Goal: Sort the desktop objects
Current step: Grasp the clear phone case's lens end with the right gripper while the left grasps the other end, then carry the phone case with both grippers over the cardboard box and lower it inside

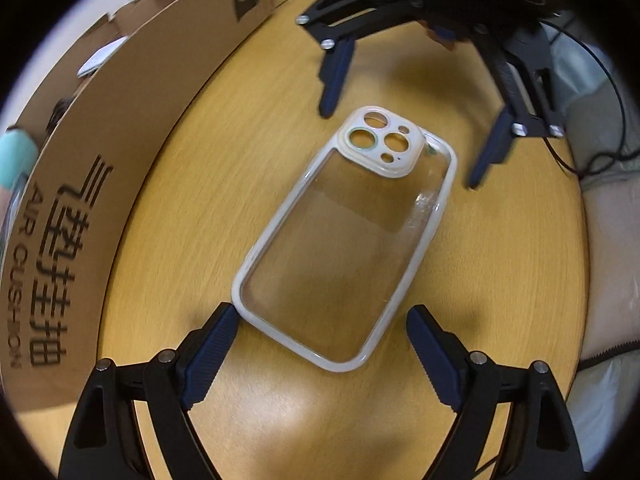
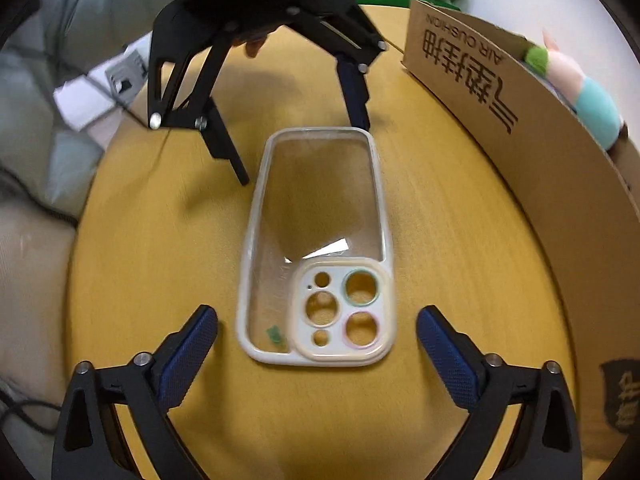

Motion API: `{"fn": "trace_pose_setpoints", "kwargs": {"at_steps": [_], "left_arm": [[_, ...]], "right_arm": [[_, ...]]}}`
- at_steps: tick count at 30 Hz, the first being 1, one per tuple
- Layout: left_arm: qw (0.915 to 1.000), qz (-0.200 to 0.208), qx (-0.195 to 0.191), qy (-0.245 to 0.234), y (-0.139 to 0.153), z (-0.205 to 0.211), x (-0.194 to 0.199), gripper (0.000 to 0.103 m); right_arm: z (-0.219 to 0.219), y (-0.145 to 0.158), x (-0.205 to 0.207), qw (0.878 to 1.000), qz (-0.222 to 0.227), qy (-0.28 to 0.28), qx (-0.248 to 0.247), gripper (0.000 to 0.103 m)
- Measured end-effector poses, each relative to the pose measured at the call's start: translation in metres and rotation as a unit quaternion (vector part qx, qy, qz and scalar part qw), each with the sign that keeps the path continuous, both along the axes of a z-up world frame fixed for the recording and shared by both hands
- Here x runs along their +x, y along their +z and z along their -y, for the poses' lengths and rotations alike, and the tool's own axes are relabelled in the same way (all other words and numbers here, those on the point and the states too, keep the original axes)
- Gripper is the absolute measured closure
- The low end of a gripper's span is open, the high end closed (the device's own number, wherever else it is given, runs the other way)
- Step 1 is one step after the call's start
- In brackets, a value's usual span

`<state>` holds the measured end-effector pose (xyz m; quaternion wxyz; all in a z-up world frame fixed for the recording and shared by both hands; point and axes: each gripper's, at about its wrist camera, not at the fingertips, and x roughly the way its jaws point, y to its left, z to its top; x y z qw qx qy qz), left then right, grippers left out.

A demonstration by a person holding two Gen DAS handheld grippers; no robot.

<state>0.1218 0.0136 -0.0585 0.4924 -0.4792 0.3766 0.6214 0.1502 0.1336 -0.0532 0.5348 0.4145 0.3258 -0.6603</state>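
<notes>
- a clear case lies flat on the bench, near the box.
- the left gripper hovers at the case's plain end, jaws wide, one finger just beside its corner, holding nothing.
- the right gripper sits at the case's camera-cutout end, jaws wide, straddling it without touching.
- a plush toy pokes out of the box.

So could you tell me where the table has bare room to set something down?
Bare wood lies between the phone case and the cardboard box, and between the case and the table edge opposite. Both case ends are crowded by the open left hand-held gripper and right hand-held gripper.
</notes>
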Motion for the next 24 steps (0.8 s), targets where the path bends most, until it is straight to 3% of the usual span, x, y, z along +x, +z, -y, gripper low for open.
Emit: {"fn": "trace_pose_setpoints", "kwargs": {"at_steps": [2, 12, 16, 19, 24], "left_arm": [[0.9999, 0.0, -0.002, -0.012, 0.0, -0.001, -0.003, 0.016], [0.9977, -0.002, 0.005, -0.068, 0.0, -0.01, -0.008, 0.015], [0.9945, -0.002, 0.019, -0.102, 0.004, -0.013, -0.001, 0.024], [0.9931, -0.007, 0.007, -0.117, 0.006, -0.015, 0.001, 0.025], [0.9922, -0.045, 0.015, -0.115, 0.029, -0.014, -0.007, 0.025]], "right_arm": [[-0.006, 0.004, -0.001, 1.0, -0.009, 0.005, 0.0, 0.022], [-0.019, 0.007, -0.012, 0.997, -0.014, 0.077, 0.021, 0.022], [-0.021, 0.01, -0.01, 0.993, -0.02, 0.108, 0.029, 0.022], [-0.024, 0.012, -0.008, 0.992, -0.018, 0.118, 0.035, 0.022], [-0.038, 0.032, -0.013, 0.992, -0.038, 0.111, 0.034, 0.022]]}}
